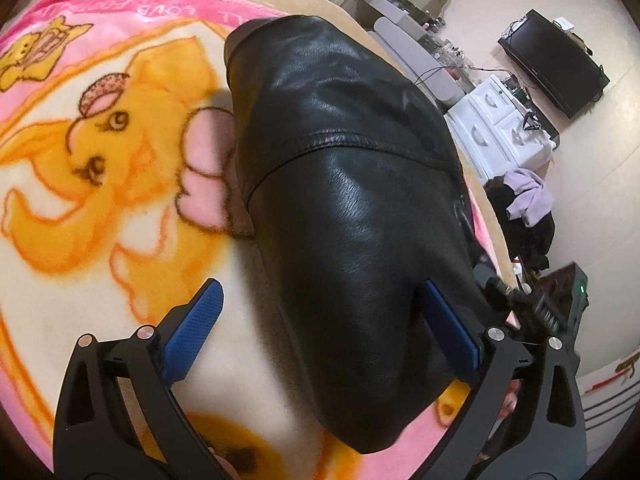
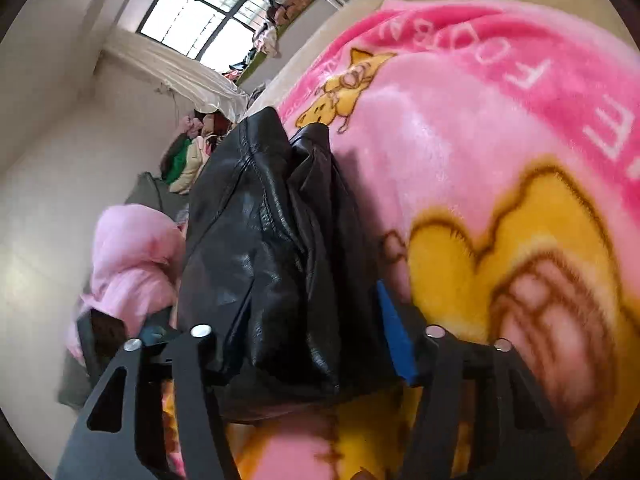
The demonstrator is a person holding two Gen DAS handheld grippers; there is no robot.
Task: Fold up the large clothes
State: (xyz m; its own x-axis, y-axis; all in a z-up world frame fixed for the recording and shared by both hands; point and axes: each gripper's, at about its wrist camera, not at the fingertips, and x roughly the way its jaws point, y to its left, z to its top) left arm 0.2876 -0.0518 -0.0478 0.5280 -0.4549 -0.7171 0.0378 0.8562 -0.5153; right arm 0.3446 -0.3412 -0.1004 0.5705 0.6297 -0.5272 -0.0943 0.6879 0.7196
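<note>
A black leather jacket (image 1: 352, 184) lies folded in a long bundle on a pink and yellow cartoon blanket (image 1: 120, 160). My left gripper (image 1: 324, 328) is open, its blue pads (image 1: 192, 336) wide apart, and the near end of the jacket lies between them. In the right wrist view the jacket (image 2: 272, 248) fills the space between the fingers of my right gripper (image 2: 276, 332). Only the right blue pad (image 2: 396, 340) shows; the left one is hidden by the leather. I cannot tell whether it grips.
The blanket (image 2: 500, 160) covers a bed. A pink garment (image 2: 132, 264) and a pile of clothes (image 2: 192, 156) lie beside the bed. A white drawer unit (image 1: 500, 120), a black television (image 1: 556, 60) and a lilac garment (image 1: 528, 196) stand off the bed's right edge.
</note>
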